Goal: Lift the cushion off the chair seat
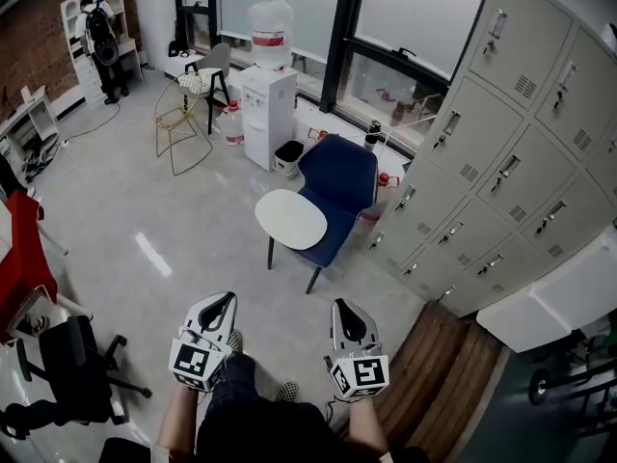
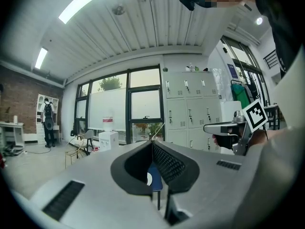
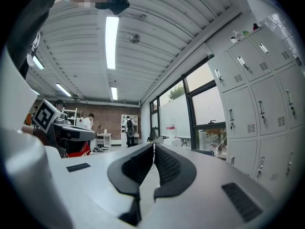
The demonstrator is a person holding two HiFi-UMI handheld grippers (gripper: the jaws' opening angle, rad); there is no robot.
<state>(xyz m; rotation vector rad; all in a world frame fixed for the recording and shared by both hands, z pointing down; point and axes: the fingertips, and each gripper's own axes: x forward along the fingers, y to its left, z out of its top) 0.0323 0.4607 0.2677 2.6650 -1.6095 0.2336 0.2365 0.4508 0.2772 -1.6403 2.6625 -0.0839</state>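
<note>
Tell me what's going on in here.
A person stands holding a gripper in each hand: the left gripper and the right gripper. Both have their jaws together with nothing between them. Across the floor, beside the lockers, stands a blue chair with a white cushion lying on its seat. Neither gripper is near the cushion, so the lift has not yet begun.
</note>
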